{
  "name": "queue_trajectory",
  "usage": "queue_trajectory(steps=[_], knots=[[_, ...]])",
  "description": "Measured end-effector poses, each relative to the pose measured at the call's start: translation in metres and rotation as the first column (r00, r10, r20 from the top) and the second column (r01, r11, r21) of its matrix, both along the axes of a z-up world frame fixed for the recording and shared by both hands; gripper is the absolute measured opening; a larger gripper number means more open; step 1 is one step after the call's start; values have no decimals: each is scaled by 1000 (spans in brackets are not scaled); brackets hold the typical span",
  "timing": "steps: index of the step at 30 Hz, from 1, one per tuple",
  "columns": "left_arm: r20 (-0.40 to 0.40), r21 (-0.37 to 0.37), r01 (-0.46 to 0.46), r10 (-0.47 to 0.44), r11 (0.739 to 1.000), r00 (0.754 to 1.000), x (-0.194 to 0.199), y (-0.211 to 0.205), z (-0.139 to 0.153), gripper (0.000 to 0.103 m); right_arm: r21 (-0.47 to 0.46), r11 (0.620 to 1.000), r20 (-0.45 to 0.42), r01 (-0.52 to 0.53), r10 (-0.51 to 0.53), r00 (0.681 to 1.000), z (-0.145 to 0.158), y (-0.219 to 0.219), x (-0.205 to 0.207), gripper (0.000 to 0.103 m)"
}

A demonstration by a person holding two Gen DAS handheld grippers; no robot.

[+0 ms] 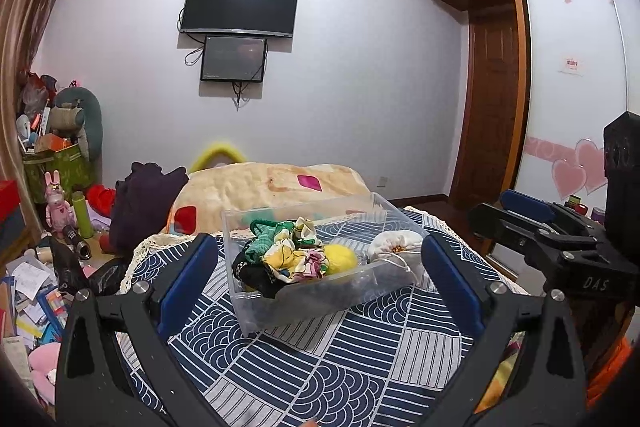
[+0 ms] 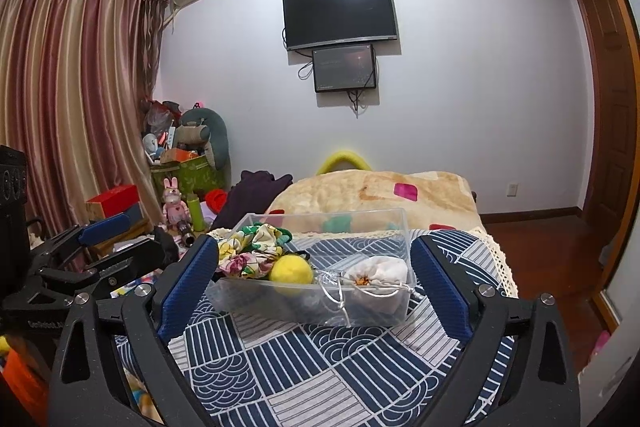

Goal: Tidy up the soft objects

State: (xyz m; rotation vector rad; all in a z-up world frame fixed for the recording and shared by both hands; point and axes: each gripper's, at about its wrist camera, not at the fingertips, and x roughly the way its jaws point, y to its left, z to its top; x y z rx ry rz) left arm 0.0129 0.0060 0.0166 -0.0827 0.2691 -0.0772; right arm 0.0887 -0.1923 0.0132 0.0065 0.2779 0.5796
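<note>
A clear plastic box (image 1: 280,311) (image 2: 400,223) stands on the blue patterned cloth (image 1: 340,359) (image 2: 320,359). In it lie floral scrunchies (image 1: 296,259) (image 2: 248,247), green fabric (image 1: 258,243), a black piece (image 1: 256,275), a yellow soft ball (image 1: 342,259) (image 2: 291,273) and a white drawstring pouch (image 1: 394,247) (image 2: 378,273). My left gripper (image 1: 320,275) is open and empty, in front of the box. My right gripper (image 2: 314,275) is open and empty, also in front of the box. The right gripper shows at the right edge of the left wrist view (image 1: 532,223); the left one at the left edge of the right wrist view (image 2: 108,239).
A bed with a beige blanket (image 1: 272,187) (image 2: 380,195) lies behind the cloth. A dark garment (image 1: 144,203) (image 2: 256,191) and cluttered toys and papers (image 1: 48,227) (image 2: 180,179) fill the left side. A wardrobe (image 1: 572,75) and wooden door (image 2: 612,99) stand at right.
</note>
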Motion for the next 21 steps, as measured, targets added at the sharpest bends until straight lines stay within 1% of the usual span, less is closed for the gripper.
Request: queue_trajectory(steps=[6,21], knots=[[3,3,-6,6,1000,1000,-1,1,1,103,-2,1000,0,4,-4,1000,-1,0,1,103],[7,-3,-3,3,1000,1000,-1,0,1,103,-2,1000,-17,12,-12,1000,-4,1,3,103]])
